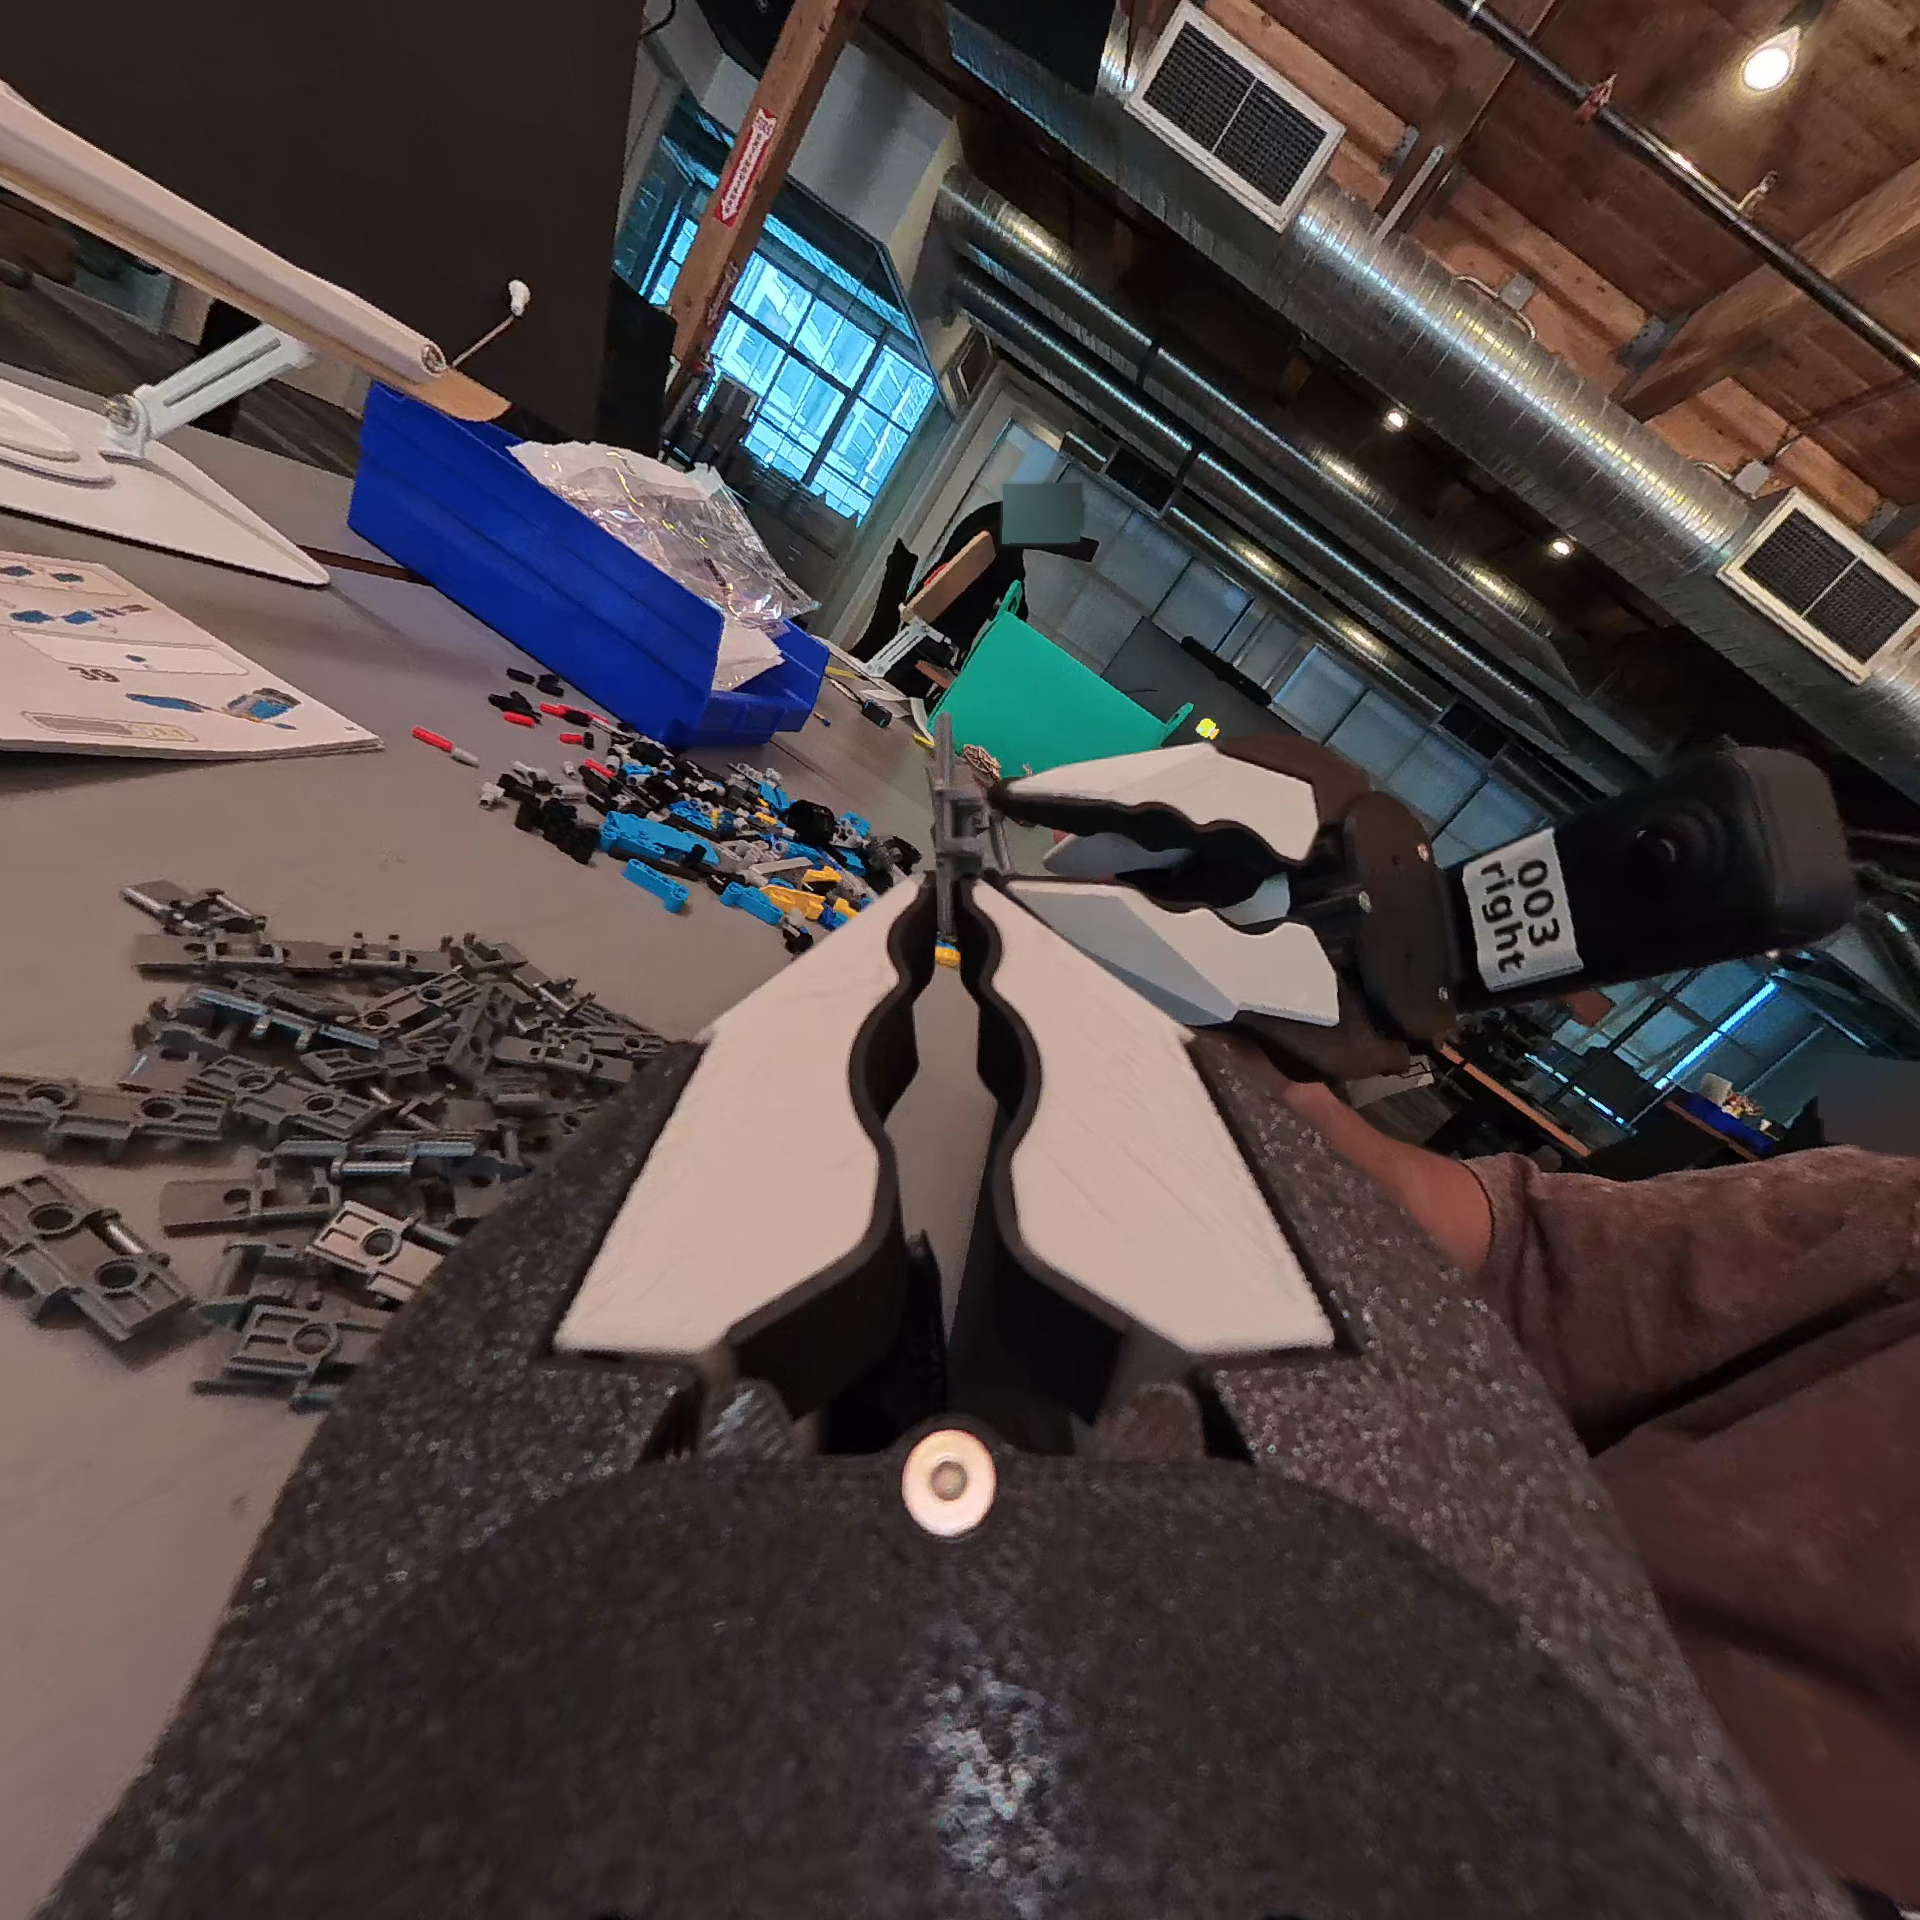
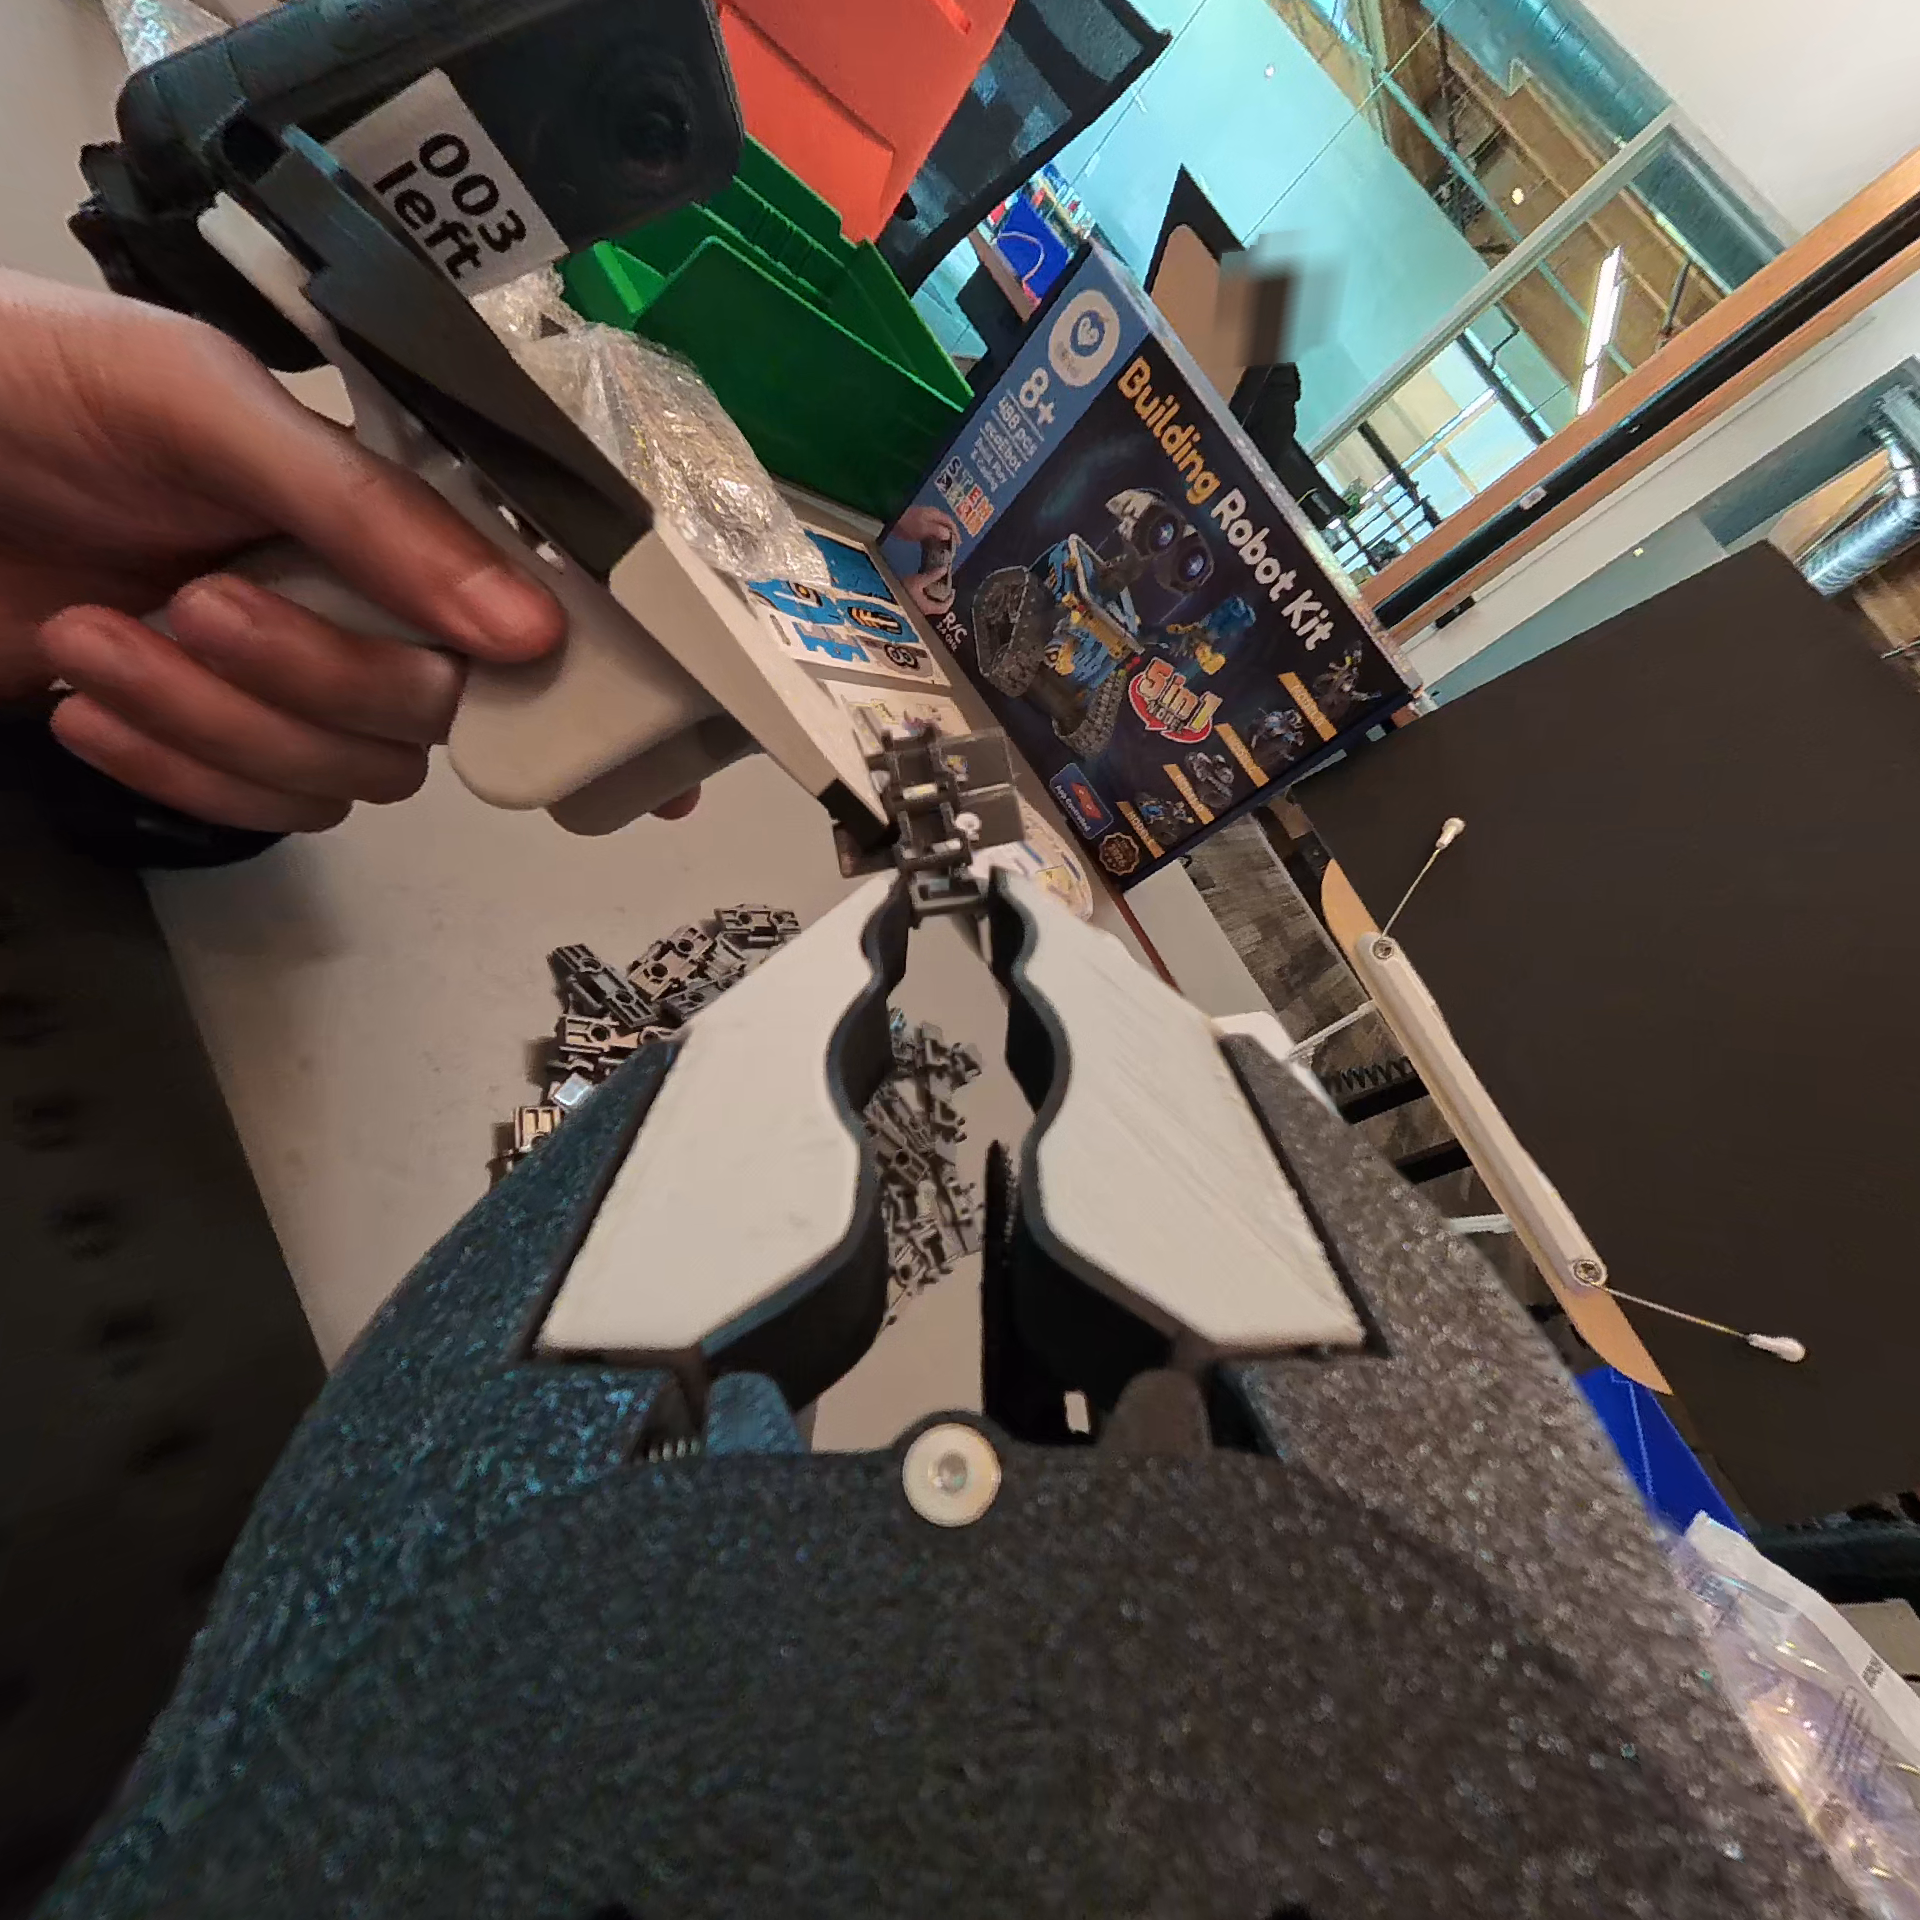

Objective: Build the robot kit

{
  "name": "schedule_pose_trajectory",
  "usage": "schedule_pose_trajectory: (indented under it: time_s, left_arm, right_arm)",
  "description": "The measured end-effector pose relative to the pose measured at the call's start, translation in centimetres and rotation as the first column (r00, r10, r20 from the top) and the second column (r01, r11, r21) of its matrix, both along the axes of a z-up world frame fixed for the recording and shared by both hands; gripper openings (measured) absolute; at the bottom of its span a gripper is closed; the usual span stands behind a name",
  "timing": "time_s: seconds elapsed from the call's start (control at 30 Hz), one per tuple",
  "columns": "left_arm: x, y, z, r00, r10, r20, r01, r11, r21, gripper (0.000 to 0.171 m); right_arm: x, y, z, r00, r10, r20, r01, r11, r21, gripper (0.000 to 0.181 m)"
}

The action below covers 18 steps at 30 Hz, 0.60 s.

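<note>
Grey plastic track links [image 1: 958, 831], a short joined strip, pinched at both ends: lower end between the tips of the left gripper [image 1: 948, 896], upper end between the tips of the right gripper [image 2: 943, 902]. Both sets of jaws nearly closed, gap only as wide as the link. Strip held clear of the table [image 1: 343, 852], probably so each link stays free to pivot and the joint faces both cameras.

Left gripper tilted up and rolled, gripped from behind by a hand [image 2: 239, 582] with fingers wrapped on the white handle. Right gripper coming in from the side, roughly square to the left one, tips almost touching it.

Below and left of the left jaws: loose heap of grey links [image 1: 301, 1091]. Beyond the tips: scatter of blue, black and yellow small parts [image 1: 717, 831], then a blue bin [image 1: 540, 582] with clear bags. Beyond the right jaws: kit box [image 2: 1153, 623], standing upright.
</note>
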State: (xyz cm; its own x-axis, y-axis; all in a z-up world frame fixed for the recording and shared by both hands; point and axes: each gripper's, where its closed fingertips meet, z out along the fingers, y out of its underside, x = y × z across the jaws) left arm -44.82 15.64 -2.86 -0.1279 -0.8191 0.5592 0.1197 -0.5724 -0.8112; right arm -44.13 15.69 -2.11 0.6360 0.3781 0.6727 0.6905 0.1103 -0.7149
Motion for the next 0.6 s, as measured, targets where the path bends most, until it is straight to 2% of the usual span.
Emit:
schedule_pose_trajectory:
  time_s: [0.2,0.33,0.4,0.47,0.53,0.6]
  left_arm:
    - [0.1,-0.1,0.1,0.999,-0.040,0.028,0.042,0.996,-0.073,0.003]
    - [0.1,-0.2,-0.6,0.998,-0.042,-0.051,0.039,0.998,-0.053,0.003]
    - [-0.3,0.2,-1.4,0.990,-0.017,-0.141,0.013,0.999,-0.030,0.003]
    - [-0.5,0.9,-3.3,0.958,0.007,-0.287,-0.011,1.000,-0.013,0.003]
    - [-0.5,1.1,-5.2,0.913,0.014,-0.407,-0.018,1.000,-0.007,0.003]
    - [-0.1,0.9,-6.4,0.878,0.010,-0.478,-0.009,1.000,0.005,0.003]
  right_arm:
    - [0.0,-0.2,0.2,0.999,0.004,0.039,-0.005,0.999,0.033,0.015]
    - [0.4,-0.3,-0.9,0.997,0.006,0.073,-0.003,0.999,-0.034,0.015]
    - [0.9,-0.5,-3.3,0.996,0.008,0.088,0.006,0.986,-0.165,0.015]
    - [2.3,-0.8,-6.8,0.995,0.004,0.097,0.026,0.951,-0.308,0.015]
    - [4.2,-1.8,-10.7,0.998,-0.008,0.070,0.039,0.892,-0.451,0.015]
    - [6.5,-2.8,-13.3,0.998,-0.033,0.050,0.055,0.831,-0.553,0.015]
